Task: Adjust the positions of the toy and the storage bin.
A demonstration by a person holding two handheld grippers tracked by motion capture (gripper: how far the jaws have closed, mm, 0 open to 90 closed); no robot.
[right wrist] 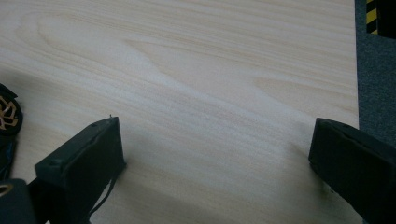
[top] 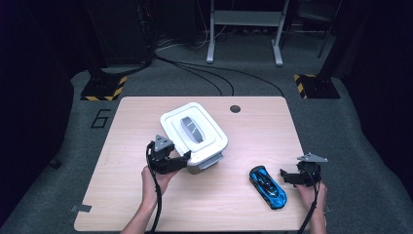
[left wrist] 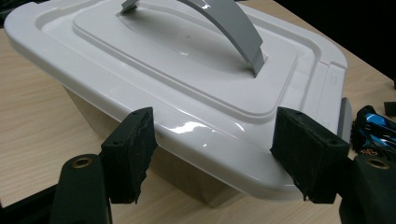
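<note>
A white lid (top: 212, 139) with a grey handle (top: 191, 127) lies askew on a grey box (top: 209, 162) at the table's middle. My left gripper (top: 187, 160) is at the lid's near left corner. In the left gripper view its pads (left wrist: 133, 149) bear on the lid's (left wrist: 187, 79) rim, and the lid tilts over the box (left wrist: 187, 175). A blue toy car (top: 268, 186) lies at the front right, also seen from the left gripper (left wrist: 373, 133). My right gripper (top: 285, 176) rests just right of the car, open over bare wood (right wrist: 215, 154). The car's wheel (right wrist: 7, 116) peeks in at the left.
The wooden table (top: 146, 204) has a round cable hole (top: 235, 108) near its far edge. Beyond it are grey carpet, black cables (top: 204, 73) and a white stand's feet (top: 243, 48). Bare wood lies at the front left and far right.
</note>
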